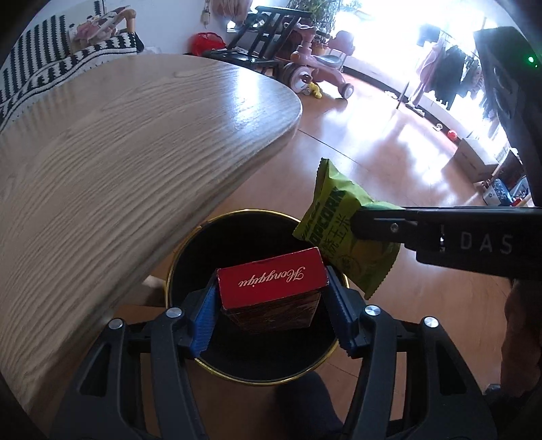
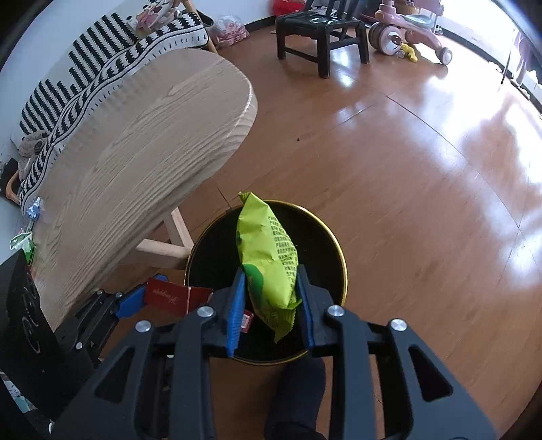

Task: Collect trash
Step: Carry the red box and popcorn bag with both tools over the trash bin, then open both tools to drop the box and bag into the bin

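My left gripper (image 1: 271,298) holds a red box (image 1: 271,281) with gold script, both blue pads against its sides, right over the mouth of a black bin with a gold rim (image 1: 189,243). From the right, my right gripper (image 1: 359,226) reaches over the same bin with a green popcorn bag (image 1: 335,216) between its fingers. In the right wrist view the green popcorn bag (image 2: 271,257) stands on end in my right gripper (image 2: 271,298), touching both pad tips above the black bin (image 2: 332,243). The red box (image 2: 172,298) and my left gripper show at lower left.
A light wooden table (image 1: 118,169) overhangs the bin's left side, with its leg (image 2: 176,233) next to the rim. A striped sofa (image 2: 101,50) lies behind the table. A dark chair (image 2: 321,30) and a pink ride-on toy (image 2: 406,30) stand across the wooden floor.
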Motion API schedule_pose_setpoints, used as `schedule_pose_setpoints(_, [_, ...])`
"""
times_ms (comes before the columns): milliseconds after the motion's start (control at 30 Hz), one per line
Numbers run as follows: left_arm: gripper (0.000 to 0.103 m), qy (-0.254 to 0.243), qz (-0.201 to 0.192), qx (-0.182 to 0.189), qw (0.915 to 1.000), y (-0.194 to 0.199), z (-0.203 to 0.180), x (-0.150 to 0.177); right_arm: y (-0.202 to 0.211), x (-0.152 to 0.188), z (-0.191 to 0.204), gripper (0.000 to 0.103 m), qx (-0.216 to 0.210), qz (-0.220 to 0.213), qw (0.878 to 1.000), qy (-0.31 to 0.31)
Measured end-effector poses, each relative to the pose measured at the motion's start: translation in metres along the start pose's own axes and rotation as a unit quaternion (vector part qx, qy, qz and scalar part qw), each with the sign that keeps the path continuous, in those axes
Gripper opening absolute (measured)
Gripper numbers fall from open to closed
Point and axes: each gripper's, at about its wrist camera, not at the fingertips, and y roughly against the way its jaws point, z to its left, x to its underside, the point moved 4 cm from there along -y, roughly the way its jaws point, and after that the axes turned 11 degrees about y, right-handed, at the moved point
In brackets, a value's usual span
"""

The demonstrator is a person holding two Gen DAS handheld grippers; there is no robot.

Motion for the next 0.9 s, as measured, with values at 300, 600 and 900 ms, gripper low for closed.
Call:
schedule_pose_setpoints(300, [0.086,-0.013,0.012,0.016,0.9997,0.009,-0.017,0.014,0.026,-0.003,-0.019,0.073,0.010,-0.035,0.999,-0.040])
schedule_pose_setpoints(600, [0.092,-0.012,-0.025,0.034,0.9990,0.112,0.004,0.013,0.089,-0.034,0.037,0.085,0.031,-0.133,0.991,0.013])
schedule_pose_setpoints(900, [0.095,0.082,-0.131,-0.128,0.9796,0.261,0.163,0.013,0.109,-0.056,0.235,0.086,-0.084,-0.179,0.967,0.159])
